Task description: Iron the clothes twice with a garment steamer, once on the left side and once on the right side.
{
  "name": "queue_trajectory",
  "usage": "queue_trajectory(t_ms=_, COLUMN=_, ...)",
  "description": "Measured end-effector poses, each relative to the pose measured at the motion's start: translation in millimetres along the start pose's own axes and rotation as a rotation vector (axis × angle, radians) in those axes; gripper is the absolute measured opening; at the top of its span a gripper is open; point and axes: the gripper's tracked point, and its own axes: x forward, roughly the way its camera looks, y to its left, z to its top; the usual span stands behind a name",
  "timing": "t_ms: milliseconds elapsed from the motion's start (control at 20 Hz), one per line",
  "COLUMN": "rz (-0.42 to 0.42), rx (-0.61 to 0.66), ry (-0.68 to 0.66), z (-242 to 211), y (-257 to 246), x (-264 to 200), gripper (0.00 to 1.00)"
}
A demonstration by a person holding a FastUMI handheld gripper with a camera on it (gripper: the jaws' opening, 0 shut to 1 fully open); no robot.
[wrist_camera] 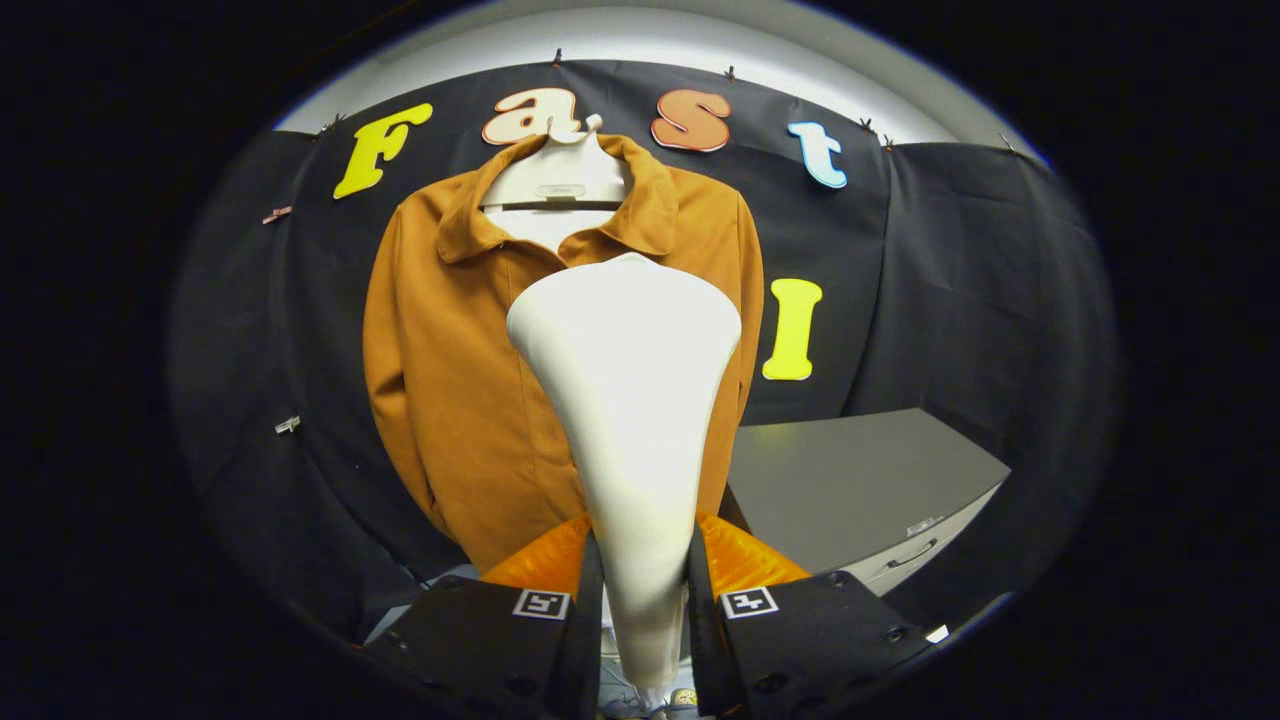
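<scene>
Gripper (640, 590) fingers clamped on both sides of the white garment steamer (628, 400), head flaring upward. Just beyond, brown collared jacket (450, 380) hanging on a white hanger (556, 180); middle hidden by the steamer, hem cut off below. Grey cabinet (860, 490) alongside.

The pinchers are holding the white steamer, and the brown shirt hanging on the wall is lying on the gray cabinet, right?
Not quite. The gripper view shows the gripper shut on the white steamer, but the brown shirt isn't lying on the gray cabinet. It hangs on a white hanger against the wall, beside the cabinet.
</scene>
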Motion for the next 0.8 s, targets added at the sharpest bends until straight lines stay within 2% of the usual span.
queue_trajectory(t_ms=350, rz=0.012, rx=-0.004, ry=-0.102, z=27, y=-5, x=-27, gripper=0.4)
queue_trajectory(t_ms=800, rz=0.01, rx=-0.002, ry=-0.181, z=54, y=-20, x=-28, gripper=0.4)
